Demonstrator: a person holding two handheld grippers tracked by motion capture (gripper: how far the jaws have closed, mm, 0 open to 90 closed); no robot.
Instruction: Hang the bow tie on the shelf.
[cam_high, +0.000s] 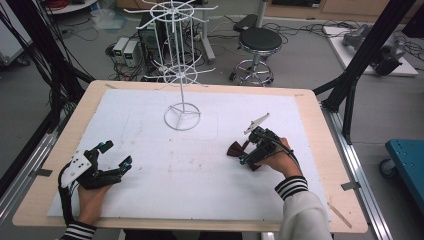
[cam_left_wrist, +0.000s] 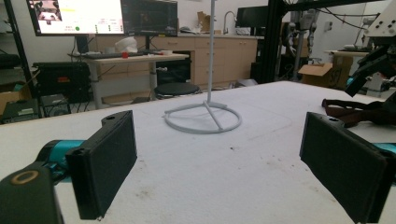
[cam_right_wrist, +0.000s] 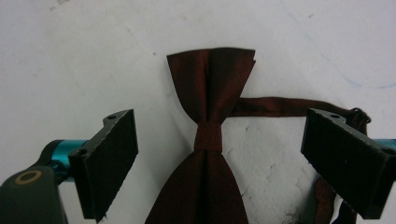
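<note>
A dark red bow tie (cam_right_wrist: 208, 135) with a thin strap lies flat on the white mat; it is also seen in the high view as the bow tie (cam_high: 235, 149) at the right of the mat. My right gripper (cam_right_wrist: 219, 161) hovers just over it, jaws wide apart on either side of the knot, the pads clear of the fabric. In the high view the right gripper (cam_high: 250, 157) points down at the tie. My left gripper (cam_high: 114, 155) rests open at the front left, nothing between its jaws (cam_left_wrist: 219, 168). A white wire display stand (cam_high: 182, 117) rises at the mat's far middle.
The white mat (cam_high: 150, 175) covers a wooden table (cam_high: 320, 125). Black frame posts (cam_high: 350, 95) flank the right side, cables hang at the left. A stool (cam_high: 259, 42) and equipment stand on the floor behind the table. The stand's ring base (cam_left_wrist: 203, 119) sits ahead of the left gripper.
</note>
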